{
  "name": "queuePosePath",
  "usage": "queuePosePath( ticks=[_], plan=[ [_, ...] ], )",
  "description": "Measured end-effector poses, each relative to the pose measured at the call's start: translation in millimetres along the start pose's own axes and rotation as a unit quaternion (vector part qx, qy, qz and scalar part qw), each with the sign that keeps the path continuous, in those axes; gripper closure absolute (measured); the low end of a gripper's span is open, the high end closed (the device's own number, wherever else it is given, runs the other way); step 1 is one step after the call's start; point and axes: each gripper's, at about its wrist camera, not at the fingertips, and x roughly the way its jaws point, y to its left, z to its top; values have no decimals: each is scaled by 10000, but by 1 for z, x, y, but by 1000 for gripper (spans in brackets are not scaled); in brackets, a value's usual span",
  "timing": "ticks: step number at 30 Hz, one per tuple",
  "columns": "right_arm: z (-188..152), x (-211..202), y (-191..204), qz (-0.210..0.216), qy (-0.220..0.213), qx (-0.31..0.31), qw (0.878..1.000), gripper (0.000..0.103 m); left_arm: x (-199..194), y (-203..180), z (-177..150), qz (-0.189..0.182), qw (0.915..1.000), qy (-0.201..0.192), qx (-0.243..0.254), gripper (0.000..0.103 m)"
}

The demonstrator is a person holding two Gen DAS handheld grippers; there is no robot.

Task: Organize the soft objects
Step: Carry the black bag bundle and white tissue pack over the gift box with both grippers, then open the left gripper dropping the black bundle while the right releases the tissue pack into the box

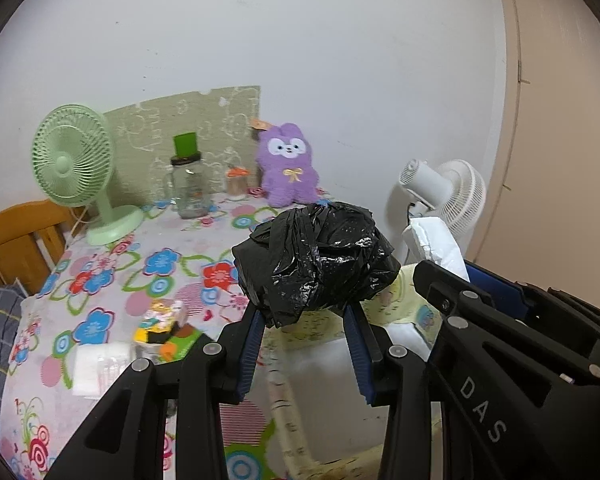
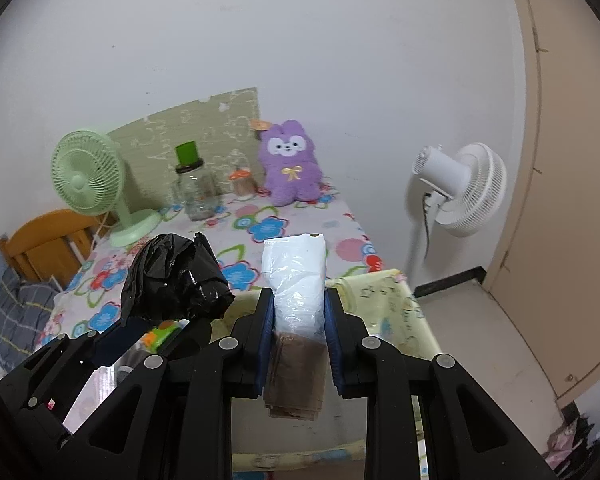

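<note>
While seemingly empty, glass jar (image 1: 190, 192) under green lid (image 1: 185, 145).

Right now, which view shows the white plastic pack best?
The right wrist view: the white plastic pack sits centred between the right tool pads. The left wrist view shows only its upper part, behind that tool.

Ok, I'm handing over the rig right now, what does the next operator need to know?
Left tool: shut on the crumpled black plastic bag, held up over the flowered tablecloth.
Right tool: shut on the white plastic bag roll; a brown folded piece hangs below it between the fingers.
Both loads are in the air above the yellow-rimmed bin at the table's near edge.
Done: both bags picked up.
Left: set them down, probably in that bin. The purple plush sits untouched at the back by the wall.
</note>
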Motion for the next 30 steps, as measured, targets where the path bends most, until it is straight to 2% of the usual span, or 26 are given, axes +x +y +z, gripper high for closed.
queuePosePath(
  ticks=[13, 20, 26, 30],
  plan=[
    [-6, 13, -35, -269, 178, 212, 9993, 76, 23, -31, -6, -378, 9983, 373, 248, 61],
    [-13, 26, -46, -312, 330, 292, 9985, 76, 38, -39, -16, -385, 9956, 770, 373, 53],
    [-15, 36, -47, -217, 511, 256, 9981, 76, 42, -40, -19, -362, 9952, 835, 369, 14],
    [-17, 42, -45, -108, 635, 228, 9977, 76, 45, -38, -19, -288, 9953, 842, 372, 12]
  ],
)
